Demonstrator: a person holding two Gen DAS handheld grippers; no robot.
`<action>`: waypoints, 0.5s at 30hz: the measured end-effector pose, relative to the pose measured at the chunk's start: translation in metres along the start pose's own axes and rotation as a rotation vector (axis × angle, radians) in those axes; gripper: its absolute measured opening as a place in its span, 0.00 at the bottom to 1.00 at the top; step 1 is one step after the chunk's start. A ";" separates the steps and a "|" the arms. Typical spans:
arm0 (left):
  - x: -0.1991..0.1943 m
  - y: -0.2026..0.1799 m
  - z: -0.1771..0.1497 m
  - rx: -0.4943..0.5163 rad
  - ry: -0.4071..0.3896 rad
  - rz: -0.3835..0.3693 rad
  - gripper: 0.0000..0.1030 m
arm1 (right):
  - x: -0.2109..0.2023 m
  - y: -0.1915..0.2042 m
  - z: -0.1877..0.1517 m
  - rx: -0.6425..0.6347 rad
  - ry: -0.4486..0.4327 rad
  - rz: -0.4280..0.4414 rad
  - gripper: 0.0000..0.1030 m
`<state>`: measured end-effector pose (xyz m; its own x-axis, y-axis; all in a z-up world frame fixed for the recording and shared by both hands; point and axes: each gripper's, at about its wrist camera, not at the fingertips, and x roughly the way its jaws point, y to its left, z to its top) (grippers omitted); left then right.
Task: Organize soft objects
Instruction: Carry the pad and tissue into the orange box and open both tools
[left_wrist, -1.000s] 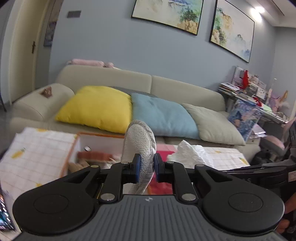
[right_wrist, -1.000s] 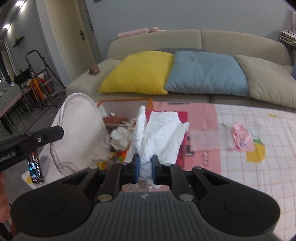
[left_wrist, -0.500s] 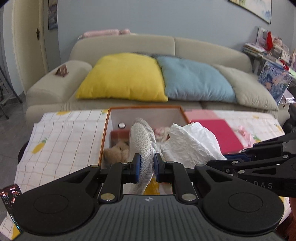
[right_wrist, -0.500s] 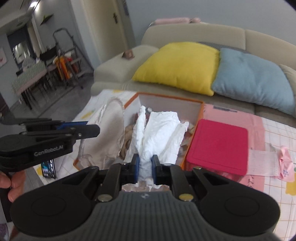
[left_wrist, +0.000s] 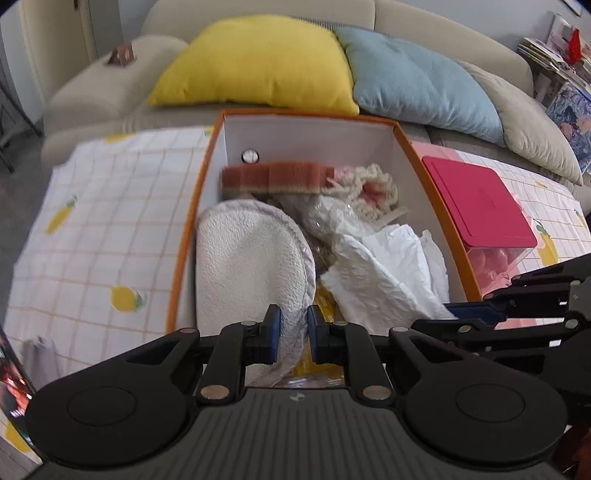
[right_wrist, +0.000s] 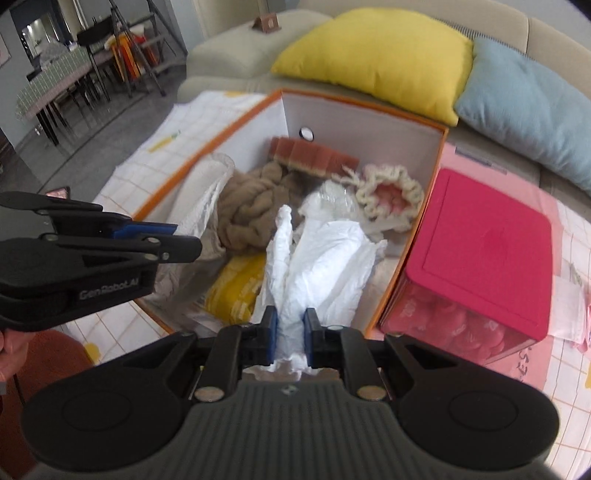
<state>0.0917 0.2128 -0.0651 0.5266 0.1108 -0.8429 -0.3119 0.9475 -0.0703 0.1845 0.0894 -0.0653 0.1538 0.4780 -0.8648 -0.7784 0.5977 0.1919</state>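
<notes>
Over the orange-rimmed white storage box (left_wrist: 413, 155), the left gripper (left_wrist: 291, 330) pinches a round off-white fleecy pad (left_wrist: 251, 266) at its near edge, left side; the right gripper (right_wrist: 290, 334) clamps a crumpled white tissue wad (right_wrist: 325, 266), standing upright between its blue pads.

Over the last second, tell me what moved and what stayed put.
Both grippers tipped down and came in over the orange box. The left gripper brought the white fleecy pad down into its left side; the right gripper lowered the white crumpled cloth toward the middle. Neither let go: both grips are unchanged. The box, the pink-lidded container and the sofa cushions stayed put.
</notes>
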 end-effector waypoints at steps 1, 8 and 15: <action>0.004 0.001 0.001 -0.015 0.019 -0.012 0.17 | 0.004 -0.001 0.001 0.002 0.015 0.004 0.13; 0.020 0.001 0.012 -0.047 0.126 -0.045 0.26 | 0.020 -0.001 0.009 -0.010 0.101 0.028 0.16; 0.034 0.002 0.020 -0.052 0.222 -0.040 0.49 | 0.030 0.003 0.019 -0.043 0.156 0.030 0.16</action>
<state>0.1248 0.2247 -0.0837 0.3542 -0.0008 -0.9352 -0.3375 0.9325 -0.1287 0.1985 0.1183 -0.0820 0.0360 0.3873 -0.9212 -0.8069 0.5551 0.2018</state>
